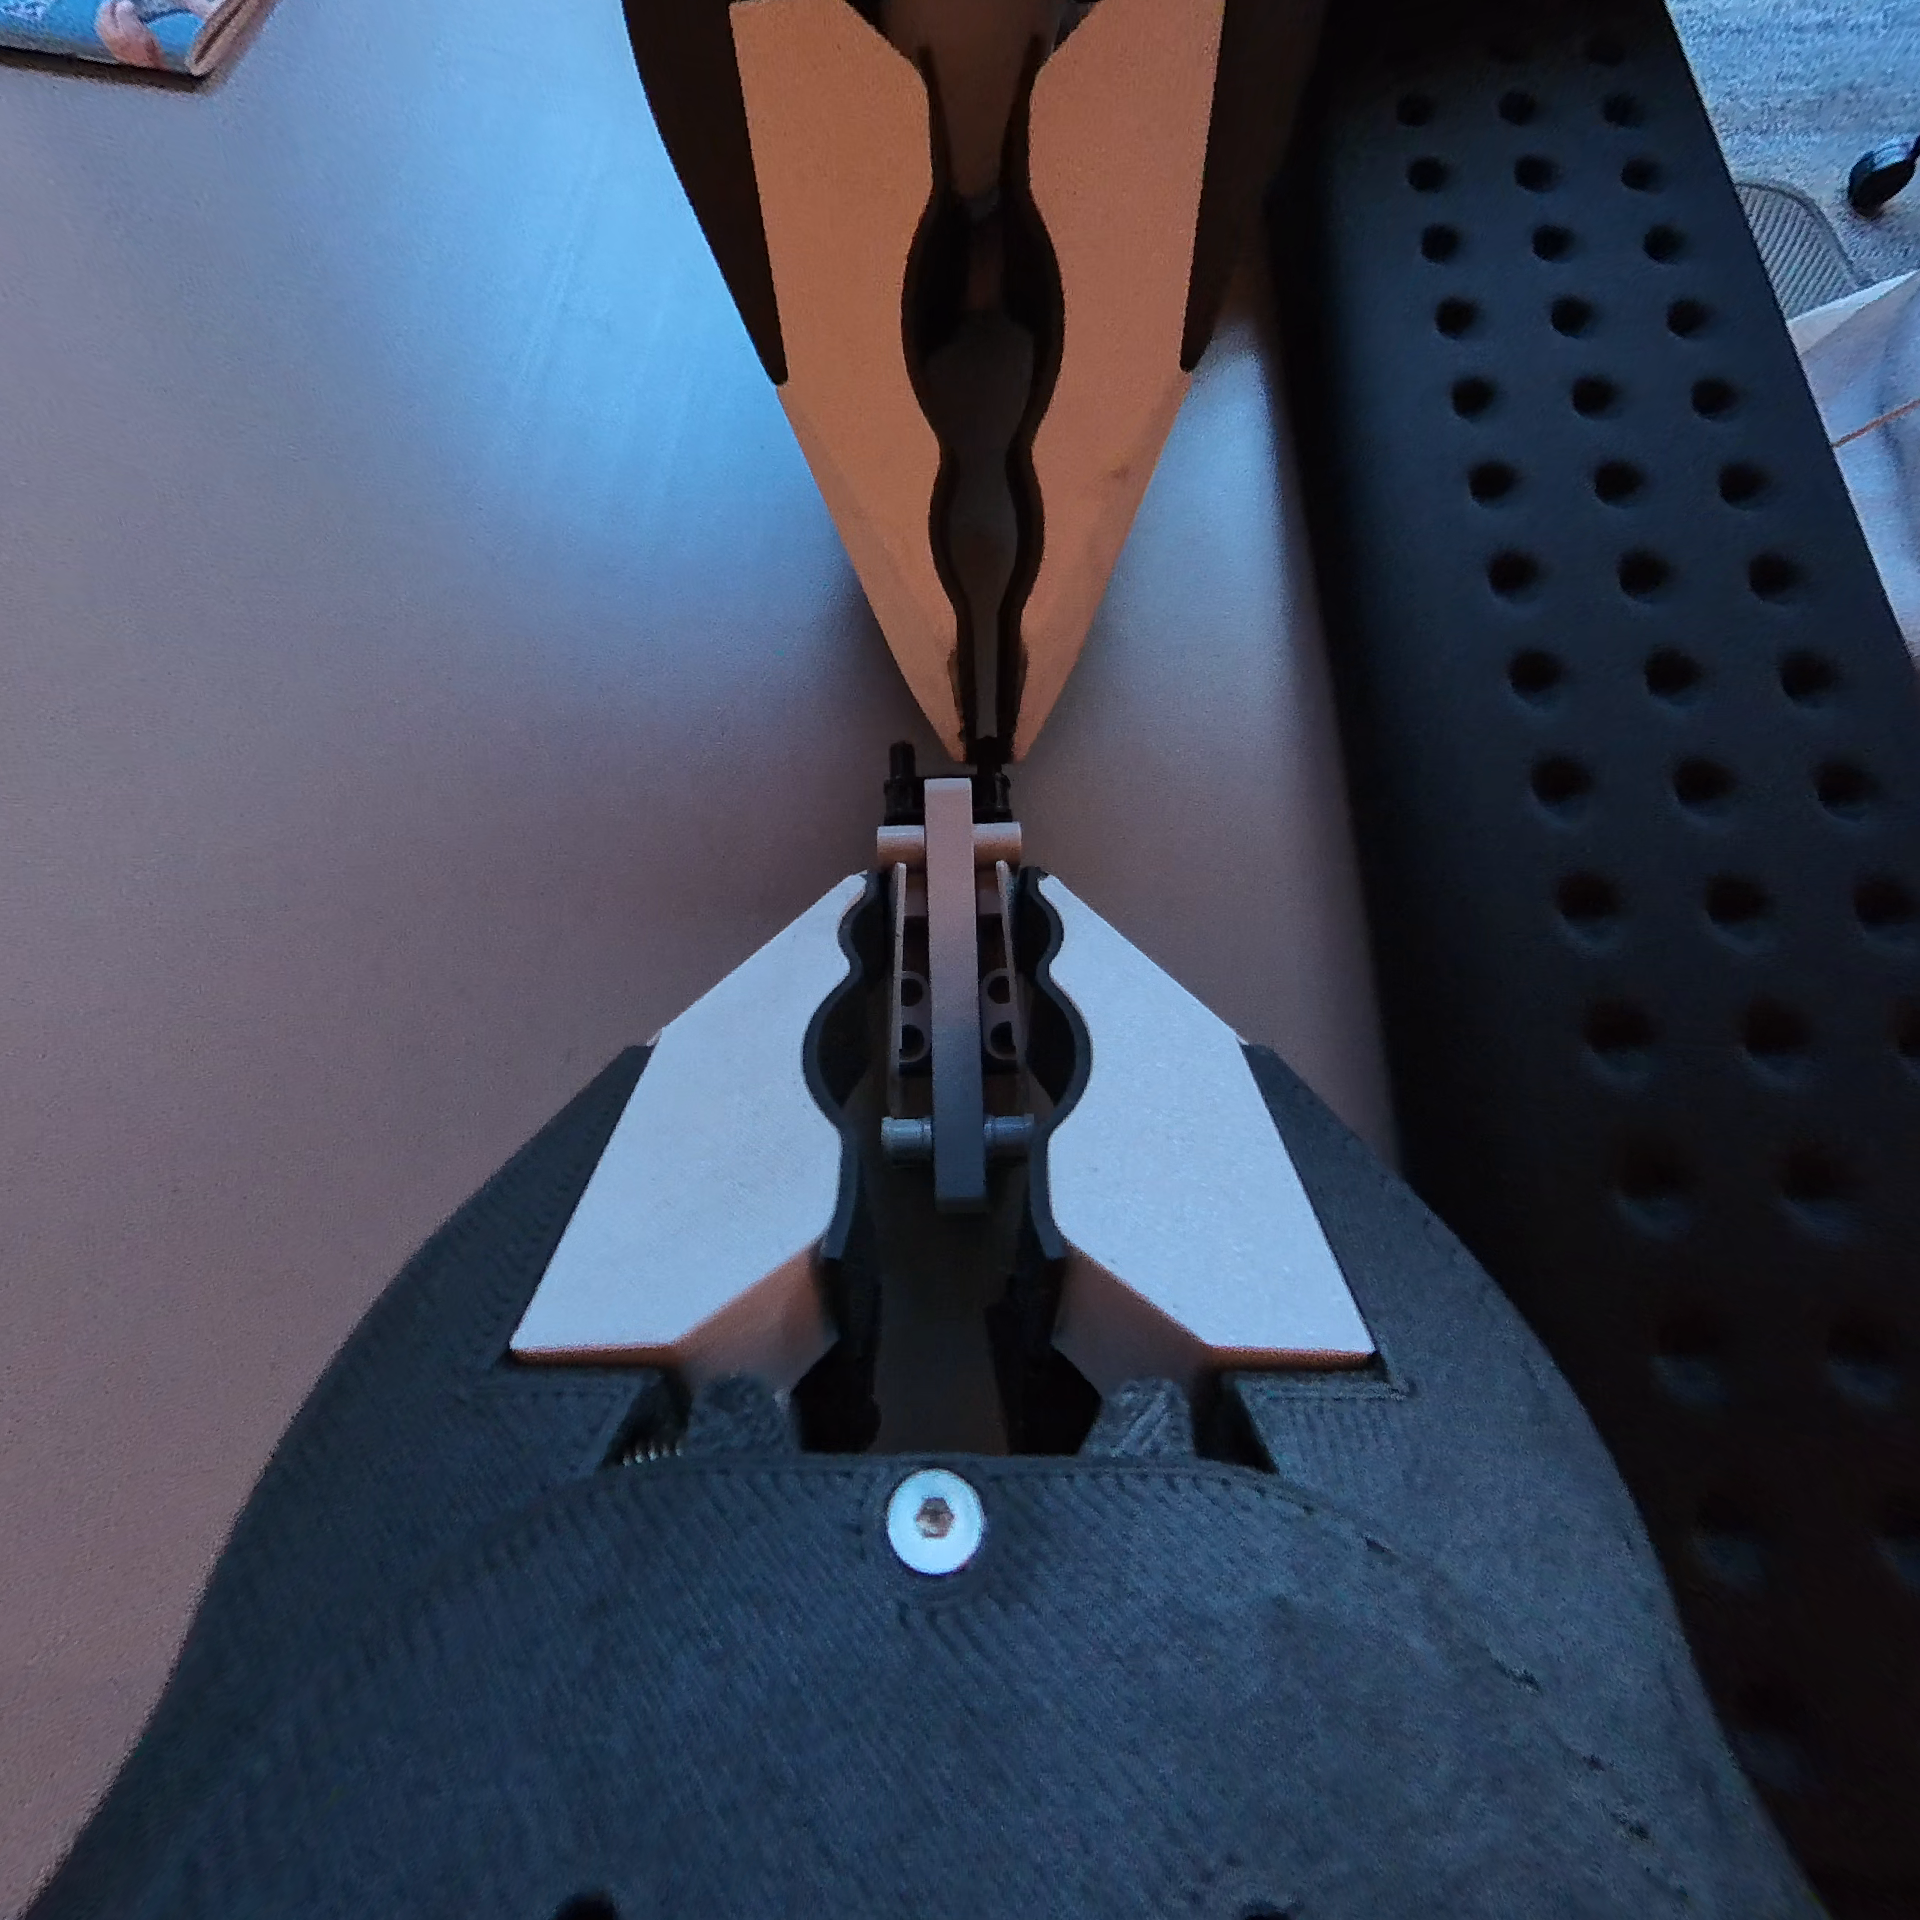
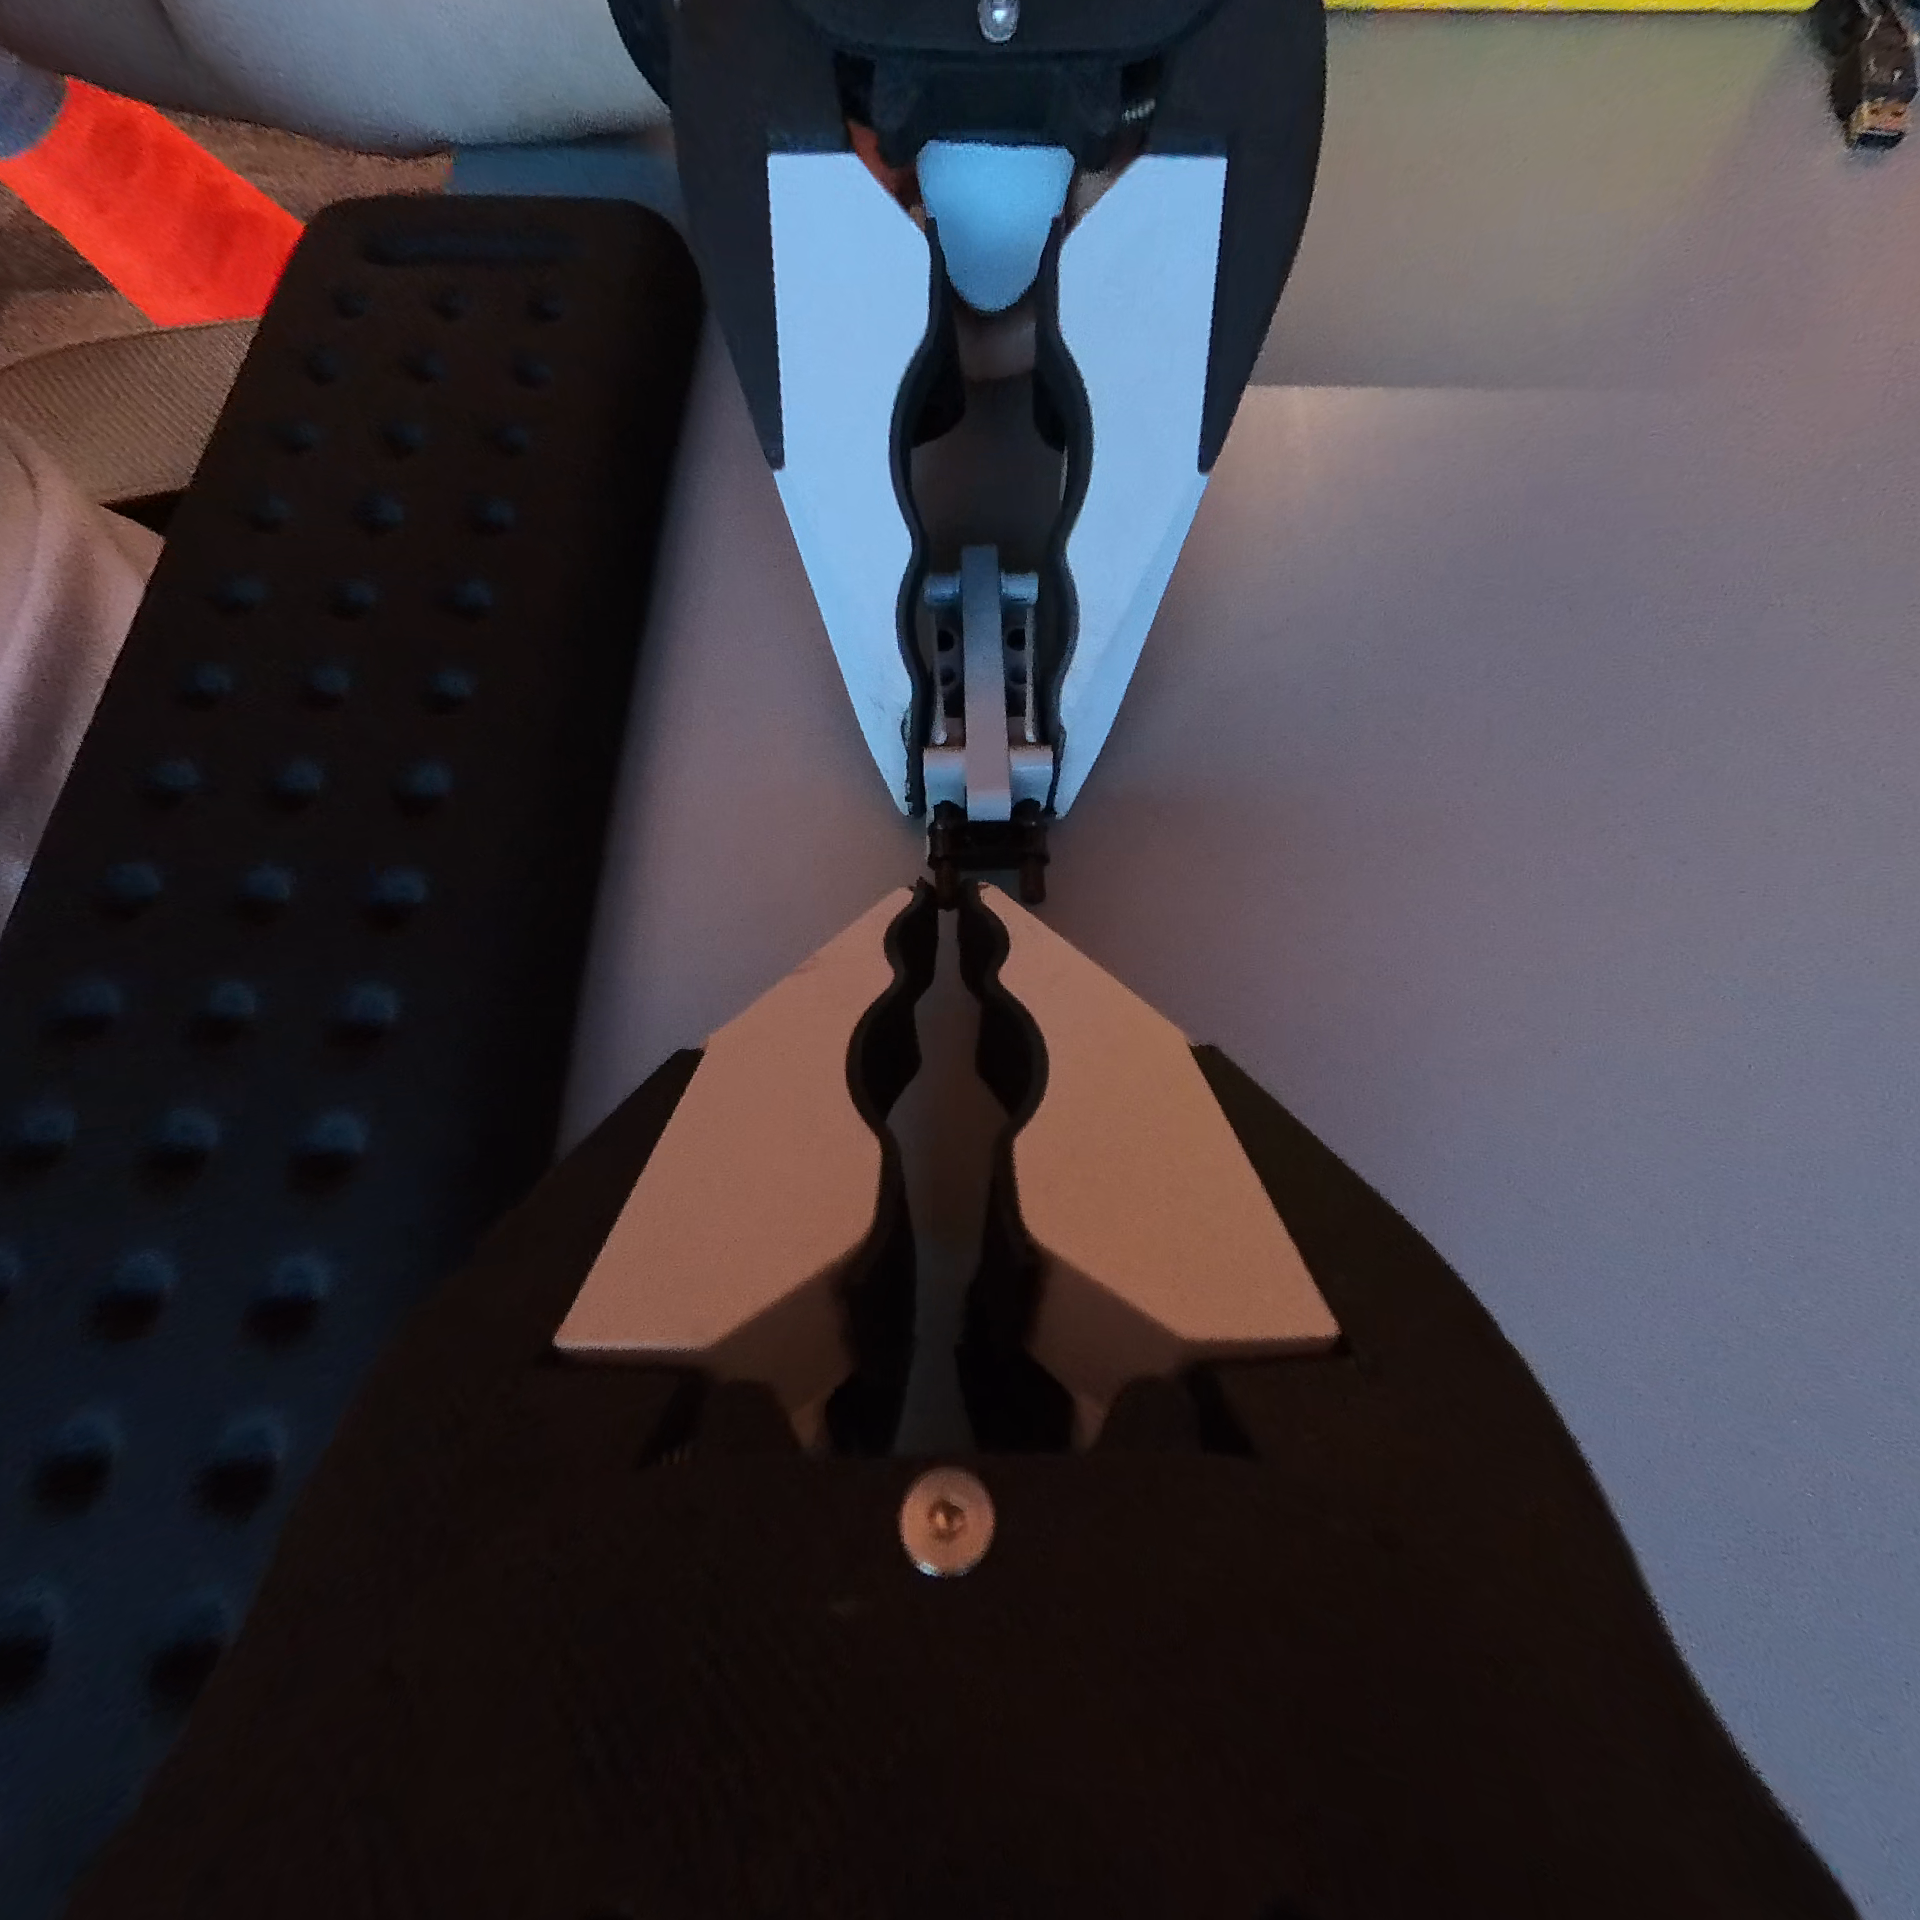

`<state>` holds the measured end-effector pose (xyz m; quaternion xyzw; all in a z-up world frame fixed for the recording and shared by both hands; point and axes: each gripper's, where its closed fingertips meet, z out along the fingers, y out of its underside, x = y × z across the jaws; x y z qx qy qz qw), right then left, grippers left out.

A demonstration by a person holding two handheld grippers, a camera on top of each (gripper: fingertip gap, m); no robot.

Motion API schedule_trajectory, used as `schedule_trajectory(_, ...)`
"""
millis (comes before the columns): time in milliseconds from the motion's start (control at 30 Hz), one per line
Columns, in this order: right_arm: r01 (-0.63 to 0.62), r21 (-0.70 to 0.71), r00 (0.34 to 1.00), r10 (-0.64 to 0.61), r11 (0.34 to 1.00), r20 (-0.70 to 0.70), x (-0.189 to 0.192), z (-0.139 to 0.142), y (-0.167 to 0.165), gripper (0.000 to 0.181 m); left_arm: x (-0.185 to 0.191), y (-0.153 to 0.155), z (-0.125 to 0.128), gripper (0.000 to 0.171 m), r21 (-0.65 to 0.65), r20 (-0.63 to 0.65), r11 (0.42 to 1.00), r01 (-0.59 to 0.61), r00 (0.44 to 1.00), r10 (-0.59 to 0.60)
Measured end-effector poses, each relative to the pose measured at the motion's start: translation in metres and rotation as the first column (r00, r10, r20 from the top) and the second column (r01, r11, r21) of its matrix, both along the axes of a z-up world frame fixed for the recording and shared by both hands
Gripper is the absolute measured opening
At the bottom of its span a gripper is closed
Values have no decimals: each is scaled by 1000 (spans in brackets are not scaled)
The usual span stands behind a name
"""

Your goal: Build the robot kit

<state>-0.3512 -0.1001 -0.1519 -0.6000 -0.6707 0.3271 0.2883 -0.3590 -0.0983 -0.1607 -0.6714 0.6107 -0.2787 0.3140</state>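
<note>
- The left gripper (image 1: 951, 883) is clamping a grey brick assembly (image 1: 951, 997) between its wavy inner pads. The fingers are drawn in against the assembly's sides, and the piece is standing on edge and pointing towards 12 o'clock in the left wrist view.
- A curved grey beam is running down the middle of the assembly, with holed bricks showing on either side of it and a short cross-pin near its 6 o'clock end.
- A small black connector (image 1: 951, 774) is sitting at the assembly's 12 o'clock end, just beyond the left fingertips.
- The right gripper (image 1: 982, 743) is coming in from 12 o'clock in that view. Its tips are pinched almost together and are nipping the black connector.
- In the right wrist view the right gripper (image 2: 961, 904) is reaching towards 12 o'clock. It is meeting the black connector (image 2: 982, 844) tip to tip with the left gripper (image 2: 982, 805), which is holding the grey brick assembly (image 2: 982, 675).
- Both grippers are hovering over a plain grey table (image 2: 1507, 831).
- A black studded mat (image 2: 260, 831) is lying at 9 o'clock of the right gripper, near but not touching it.
- A red cloth (image 2: 135, 208) is showing at 10 o'clock and a dark plug (image 2: 1875, 94) at 1 o'clock, both well apart from the grippers.
- A booklet (image 1: 125, 31) is lying at 11 o'clock in the left wrist view.
</note>
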Motion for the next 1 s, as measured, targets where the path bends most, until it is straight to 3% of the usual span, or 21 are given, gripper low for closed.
schedule_trajectory(100,15,-53,1000,-15,998,5,-2,0,-2,3,0,0,0,23,-4,0,1000,-2,1000,2)
schedule_trajectory(533,73,6,997,-73,997,35,-7,0,2,2,-1,4,0,23,13,-1,999,-31,1000,31)
schedule_trajectory(767,66,-155,998,-64,986,15,-2,2,1,7,0,4,0,23,19,0,999,-30,1000,30)
schedule_trajectory(933,96,-32,985,-100,995,-140,3,26,17,20,0,3,0,23,13,1,1000,-22,1000,22)
schedule_trajectory(1000,54,87,990,-42,995,-133,1,22,20,26,0,0,1,23,11,1,1000,13,1000,-13)
